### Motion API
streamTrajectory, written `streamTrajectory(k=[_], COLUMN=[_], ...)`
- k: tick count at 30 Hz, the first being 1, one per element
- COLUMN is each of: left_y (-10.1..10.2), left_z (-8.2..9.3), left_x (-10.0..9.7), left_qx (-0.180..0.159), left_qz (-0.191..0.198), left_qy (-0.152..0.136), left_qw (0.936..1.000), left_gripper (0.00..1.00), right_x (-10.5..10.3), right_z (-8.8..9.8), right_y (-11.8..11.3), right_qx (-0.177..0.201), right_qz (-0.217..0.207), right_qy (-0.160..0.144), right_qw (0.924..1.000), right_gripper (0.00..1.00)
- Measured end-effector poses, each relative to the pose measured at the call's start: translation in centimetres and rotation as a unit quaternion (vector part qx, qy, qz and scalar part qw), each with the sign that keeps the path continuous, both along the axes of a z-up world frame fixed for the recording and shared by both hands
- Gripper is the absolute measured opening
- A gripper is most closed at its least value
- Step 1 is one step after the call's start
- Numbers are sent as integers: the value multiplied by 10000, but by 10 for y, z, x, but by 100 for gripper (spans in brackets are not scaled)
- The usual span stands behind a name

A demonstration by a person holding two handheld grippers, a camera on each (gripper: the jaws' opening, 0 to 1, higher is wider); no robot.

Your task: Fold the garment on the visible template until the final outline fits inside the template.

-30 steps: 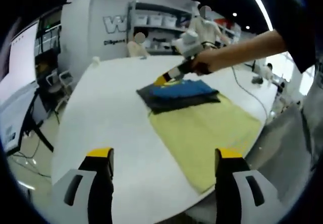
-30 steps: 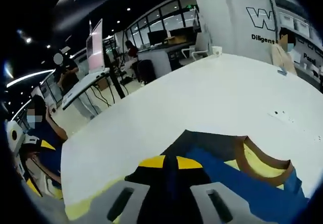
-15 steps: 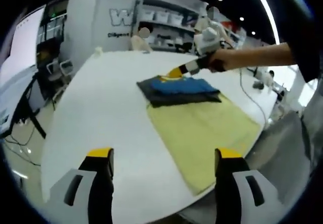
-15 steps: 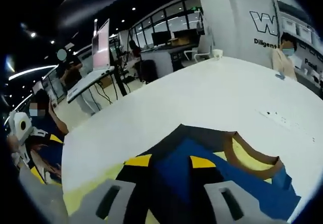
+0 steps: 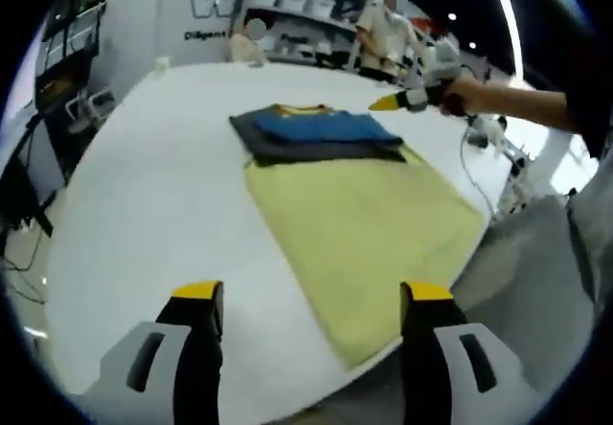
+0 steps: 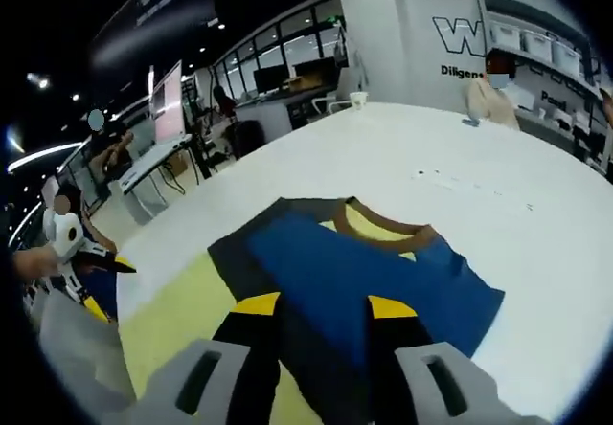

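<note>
Here, bare table (image 5: 144, 186) is lying open at 9 o'clock of the template (image 5: 359, 224). The folded garment (image 5: 311, 133) is sitting across the template's 12 o'clock end. Left gripper (image 5: 306, 296) is hovering released; right gripper (image 6: 324, 302) is hovering released over the garment.

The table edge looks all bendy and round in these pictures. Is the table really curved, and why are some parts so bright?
In the left gripper view, the fisheye lens bows the white table and the yellow template; the true shape can't be told. Glare washes out the far right there. In the right gripper view, the folded garment is fairly sharp, the ceiling is dark with small bright lamps, and the background bends too.
</note>
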State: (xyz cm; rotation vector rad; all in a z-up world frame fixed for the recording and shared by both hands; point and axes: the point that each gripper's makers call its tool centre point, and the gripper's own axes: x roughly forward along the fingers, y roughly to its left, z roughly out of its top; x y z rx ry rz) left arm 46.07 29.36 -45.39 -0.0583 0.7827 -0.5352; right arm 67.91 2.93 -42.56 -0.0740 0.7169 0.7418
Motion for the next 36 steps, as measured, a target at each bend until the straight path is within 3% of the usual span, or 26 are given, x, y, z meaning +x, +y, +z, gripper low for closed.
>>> streamTrajectory(k=[4, 13, 18, 23, 24, 31, 36], left_y=[-6, -9, -20, -26, -31, -31, -29], left_z=[-7, -17, -15, -17, -16, -14, -18], left_x=[-4, -16, -21, -29, -31, -37, -42], left_qx=[-147, -103, -450, -510, -747, -927, -998], left_qz=[12, -109, -125, -181, -136, -51, 18], left_qy=[122, 381, 476, 609, 708, 770, 855], left_qw=[9998, 9992, 9978, 9967, 9946, 9927, 9913], left_gripper=[64, 54, 46, 39, 38, 30, 16], right_x=[-18, -66, -106, -144, -155, -193, -216], right_z=[-13, -25, -28, -32, -35, -34, -37], right_y=[-40, -89, -97, -101, -104, -111, -110], right_qx=[-90, 62, 342, 399, 379, 504, 568], right_qz=[-284, -518, -633, -654, -631, -606, -605], right_qy=[159, 411, 653, 821, 872, 1091, 1258], right_qw=[9994, 9978, 9953, 9937, 9935, 9909, 9886], right_gripper=[28, 26, 24, 24, 24, 21, 19])
